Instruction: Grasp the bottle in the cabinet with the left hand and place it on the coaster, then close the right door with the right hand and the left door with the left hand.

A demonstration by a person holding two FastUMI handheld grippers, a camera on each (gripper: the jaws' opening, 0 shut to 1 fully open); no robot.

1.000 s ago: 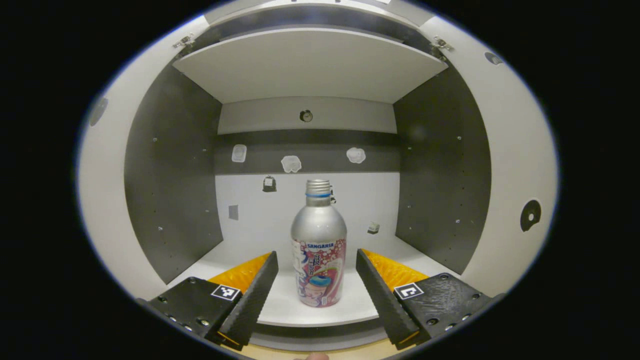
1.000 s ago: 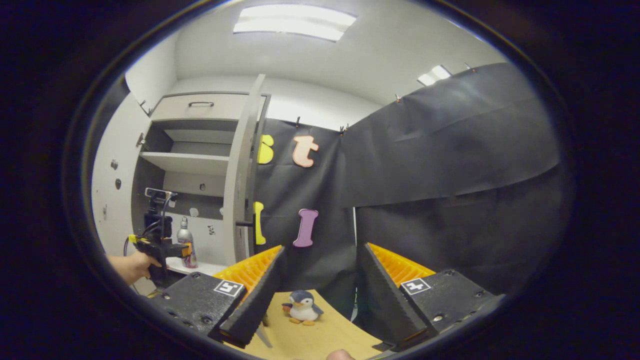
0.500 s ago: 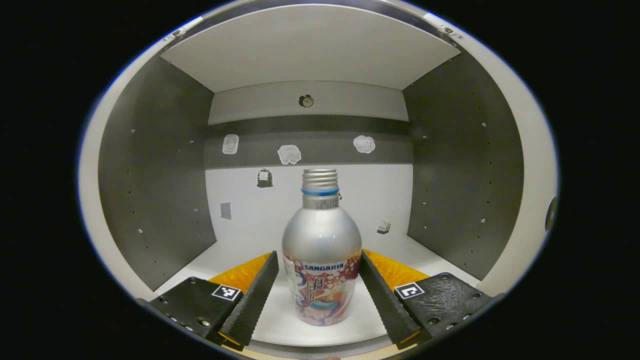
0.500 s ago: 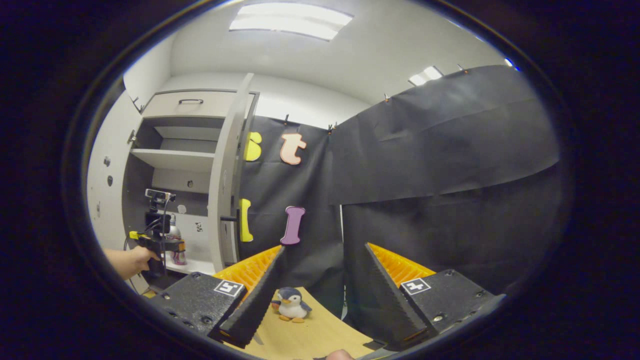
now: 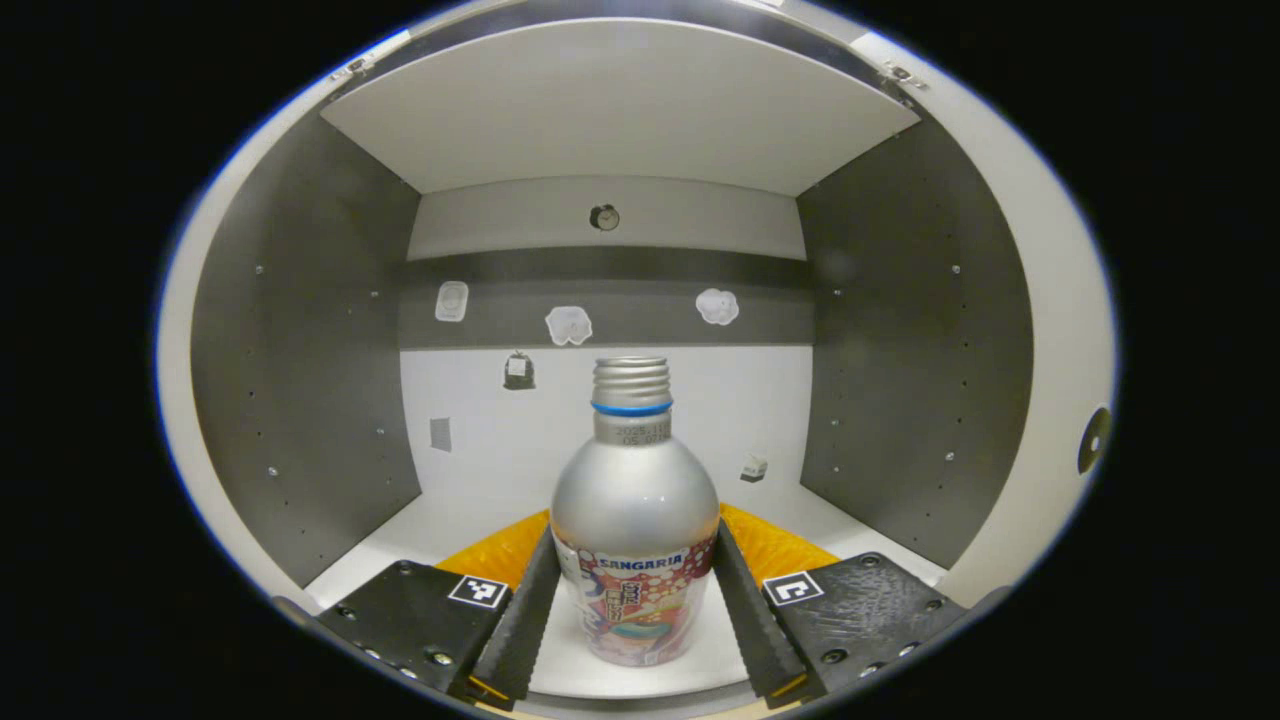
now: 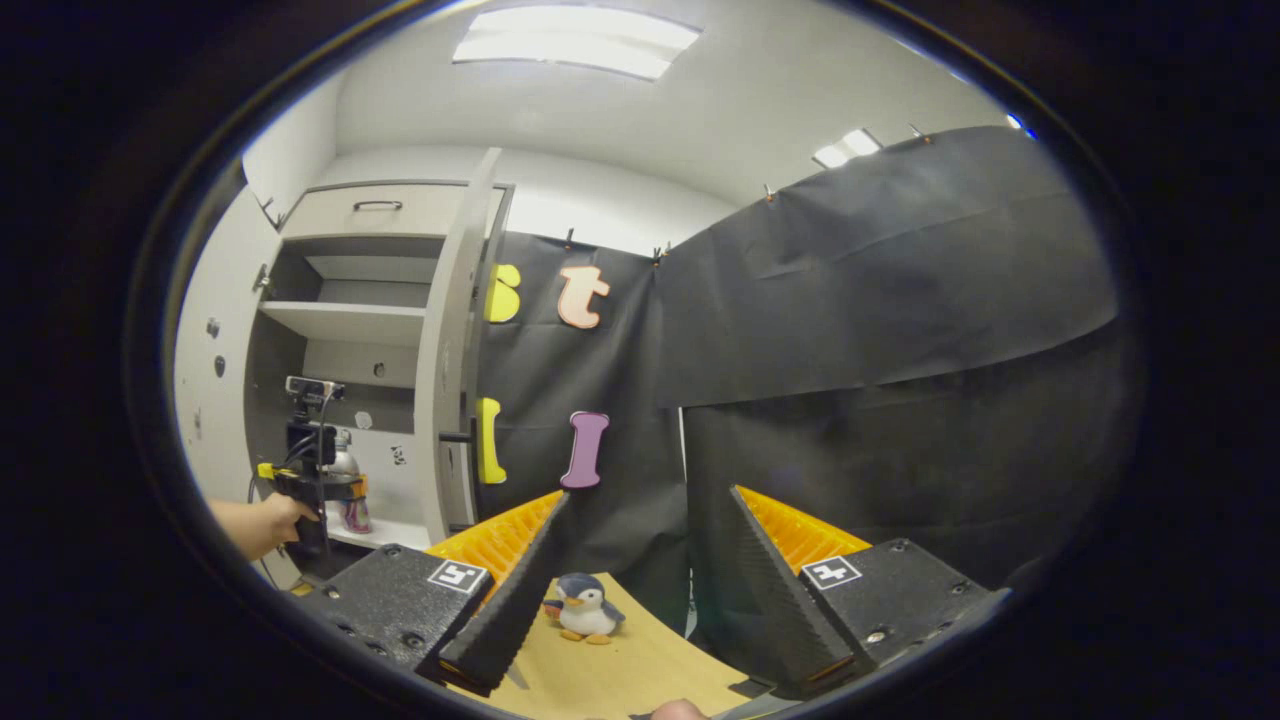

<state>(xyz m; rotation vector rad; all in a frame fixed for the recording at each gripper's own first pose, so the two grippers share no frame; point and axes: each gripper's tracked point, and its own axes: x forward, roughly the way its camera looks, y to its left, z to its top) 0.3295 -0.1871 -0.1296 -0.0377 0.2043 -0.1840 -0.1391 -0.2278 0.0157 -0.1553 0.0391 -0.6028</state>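
A silver bottle (image 5: 634,500) with a blue neck ring and a pink label stands upright on the cabinet's white floor (image 5: 450,510). My left gripper (image 5: 633,532) is shut on it, one black finger against each side of the body. In the right gripper view the left gripper (image 6: 335,490), held by a hand (image 6: 255,525), reaches into the open cabinet, where the bottle (image 6: 345,465) peeks out behind it. The right door (image 6: 445,360) stands open edge-on and the left door (image 6: 205,380) is swung wide. My right gripper (image 6: 648,493) hangs open over a wooden table (image 6: 640,670), holding nothing.
A shelf (image 5: 620,100) spans the cabinet above the bottle, with dark side walls (image 5: 300,380) close on both sides. A small penguin toy (image 6: 585,608) sits on the table between my right fingers. Black cloth covers the booth wall behind.
The left gripper went deeper into the cabinet until the bottle sat between its fingers, then the fingers came in against the bottle. The right gripper turned slightly rightward.
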